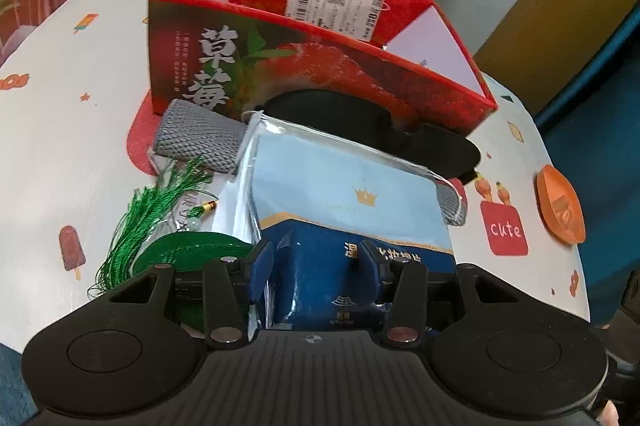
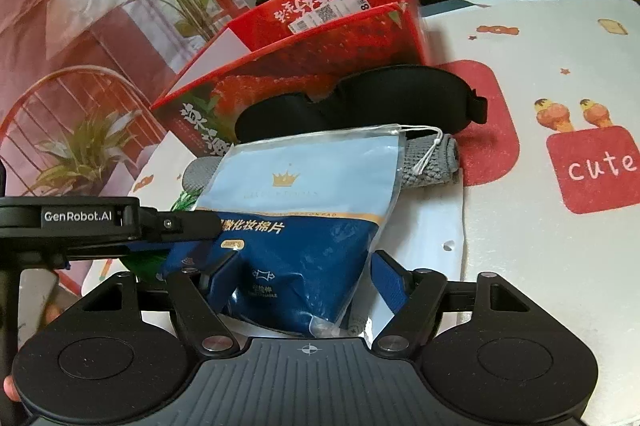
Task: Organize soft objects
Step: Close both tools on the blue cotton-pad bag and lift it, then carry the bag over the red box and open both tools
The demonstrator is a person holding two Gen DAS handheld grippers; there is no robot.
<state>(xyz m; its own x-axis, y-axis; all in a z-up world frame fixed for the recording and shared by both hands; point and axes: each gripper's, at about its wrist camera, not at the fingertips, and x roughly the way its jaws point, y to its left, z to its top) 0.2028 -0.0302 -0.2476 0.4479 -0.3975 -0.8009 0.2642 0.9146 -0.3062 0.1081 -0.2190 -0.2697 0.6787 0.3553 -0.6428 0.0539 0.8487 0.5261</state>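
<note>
- Two grippers work one thing: a blue pouch of cotton pads (image 1: 352,193) lying on top of the heap of soft items in front of the red strawberry box (image 1: 280,57), which stands open-topped toward the far edge of the table (image 1: 80,105), probably as the bin for all of them.
- The left gripper (image 1: 320,258) has its blue pads against the pouch's dark lower end, which bulges between them; I judge this a grip.
- The right gripper (image 2: 304,278) straddles the same end: its left finger touches the pouch, its right finger stands clear, so the jaws are not closed on it.
- Beneath and behind the pouch lie a grey knitted cloth (image 1: 200,137), a black eye mask (image 1: 340,113) against the box's front wall, and a green tassel (image 1: 152,218) toward the table's left side.
</note>
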